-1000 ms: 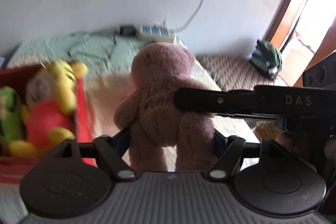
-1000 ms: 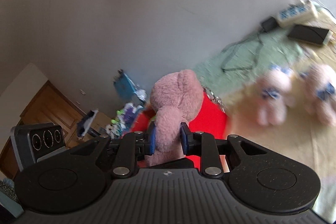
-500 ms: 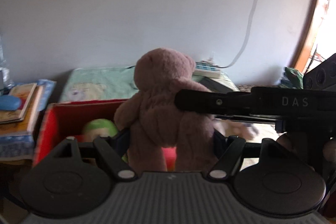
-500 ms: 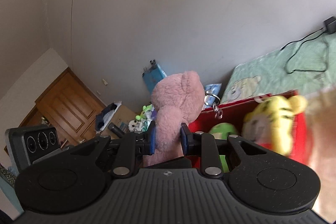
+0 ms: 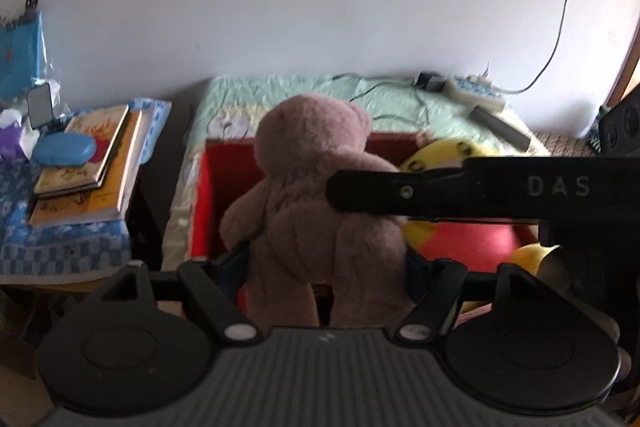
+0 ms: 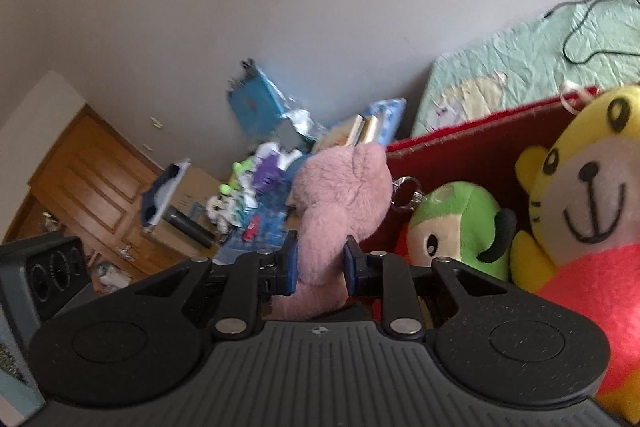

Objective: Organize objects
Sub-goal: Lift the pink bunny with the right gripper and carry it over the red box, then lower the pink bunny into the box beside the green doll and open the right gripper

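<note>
My left gripper (image 5: 326, 263) is shut on a pink-brown teddy bear (image 5: 316, 187), held upright over the near edge of a red box (image 5: 204, 211). My right gripper (image 6: 318, 265) is shut on the same pink bear (image 6: 340, 203) from the side; its arm crosses the left wrist view (image 5: 460, 191). In the red box (image 6: 472, 147) lie a green plush (image 6: 456, 227) and a yellow-and-red tiger plush (image 6: 584, 203), which also shows in the left wrist view (image 5: 460, 227).
The box sits on a bed with a pale green sheet (image 5: 304, 91). A power strip (image 5: 472, 91) and cables lie at the bed's far edge by the wall. A side table with books (image 5: 92, 163) and a blue case (image 5: 64, 149) stands left.
Both grippers have carried the bear leftward along the bed to the red box and lowered it toward the opening. The grip on the bear is unchanged.
</note>
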{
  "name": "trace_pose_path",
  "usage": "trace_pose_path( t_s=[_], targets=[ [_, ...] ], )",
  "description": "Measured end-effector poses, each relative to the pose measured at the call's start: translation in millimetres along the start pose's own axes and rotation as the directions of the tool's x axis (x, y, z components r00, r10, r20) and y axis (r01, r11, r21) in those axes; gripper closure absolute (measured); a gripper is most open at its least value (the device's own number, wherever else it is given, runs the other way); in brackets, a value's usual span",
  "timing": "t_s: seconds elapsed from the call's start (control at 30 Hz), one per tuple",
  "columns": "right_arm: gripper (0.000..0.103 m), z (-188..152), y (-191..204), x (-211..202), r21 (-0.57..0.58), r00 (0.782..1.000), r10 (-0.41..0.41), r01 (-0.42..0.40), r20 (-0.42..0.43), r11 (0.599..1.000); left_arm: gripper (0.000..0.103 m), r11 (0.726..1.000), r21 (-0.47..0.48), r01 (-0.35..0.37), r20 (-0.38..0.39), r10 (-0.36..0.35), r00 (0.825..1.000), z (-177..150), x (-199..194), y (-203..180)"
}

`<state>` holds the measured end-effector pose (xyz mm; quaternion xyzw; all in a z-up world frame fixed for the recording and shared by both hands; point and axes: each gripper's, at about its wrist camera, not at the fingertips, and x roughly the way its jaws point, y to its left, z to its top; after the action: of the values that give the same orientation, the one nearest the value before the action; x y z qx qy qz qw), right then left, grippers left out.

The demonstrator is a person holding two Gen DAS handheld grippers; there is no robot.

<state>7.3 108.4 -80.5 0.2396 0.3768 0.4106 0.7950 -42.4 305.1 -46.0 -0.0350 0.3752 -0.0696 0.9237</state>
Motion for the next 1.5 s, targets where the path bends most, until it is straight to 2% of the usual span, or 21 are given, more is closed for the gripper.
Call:
trace_pose_path(
  t_s=[0.17, 0.37, 0.63, 0.73, 0.87, 1.0, 1.17, 1.33, 1.47, 1.5],
  targets=[
    [0.080, -1.8, -3.0, 13.2, -0.003, 0.997, -0.067, 0.067, -0.033, 0.998, 0.030, 1.000, -0.010, 0.017, -0.053, -0.017, 0.998, -2.1, 22.9, 16.6],
    [0.083, -11.9, -5.5, 27.1, -0.092, 0.982, -0.185, 0.180, -0.043, 0.979, 0.034, 0.999, 0.000, 0.035, -0.094, -0.035, 0.995, -4.9, 41.2, 20.6],
    [0.084, -7.7, -16.1, 28.9, -0.008, 0.975, -0.221, 0.221, -0.014, 0.975, 0.029, 0.998, 0.062, 0.024, -0.107, -0.017, 0.994, -6.9, 54.0, 8.8],
    [0.084, -6.1, -12.8, 34.1, -0.008, 0.974, -0.223, 0.223, -0.036, 0.975, 0.029, 0.998, 0.060, 0.012, -0.121, -0.005, 0.993, -5.3, 55.6, 12.0],
    [0.083, -6.5, -12.3, 38.5, 0.013, 0.982, -0.175, 0.176, -0.072, 0.984, 0.030, 0.998, 0.064, -0.004, -0.124, 0.011, 0.992, -1.6, 49.8, 16.3],
    [0.077, -7.9, -10.6, 29.9, 0.045, 0.988, -0.146, 0.149, -0.056, 0.988, 0.028, 0.995, 0.087, -0.038, -0.114, 0.048, 0.992, -2.2, 42.7, 15.2],
    [0.077, -10.9, -13.6, 14.8, 0.088, 0.990, -0.131, 0.135, -0.057, 0.987, 0.026, 0.993, 0.089, -0.076, -0.129, 0.087, 0.988, -3.8, 43.0, 15.6],
    [0.091, -16.8, -17.7, 18.8, 0.120, 0.988, -0.132, 0.140, -0.075, 0.983, 0.025, 0.991, 0.086, -0.107, -0.140, 0.118, 0.983, -1.9, 42.9, 14.2],
    [0.094, -18.3, -15.9, 25.8, 0.106, 0.989, -0.131, 0.139, -0.075, 0.985, 0.026, 0.987, 0.098, -0.129, -0.155, 0.144, 0.977, -1.6, 47.1, 11.0],
    [0.098, -18.7, -16.3, 26.9, 0.105, 0.988, -0.135, 0.143, -0.078, 0.984, 0.026, 0.986, 0.101, -0.134, -0.160, 0.149, 0.976, -1.6, 48.1, 10.6]
  ],
)
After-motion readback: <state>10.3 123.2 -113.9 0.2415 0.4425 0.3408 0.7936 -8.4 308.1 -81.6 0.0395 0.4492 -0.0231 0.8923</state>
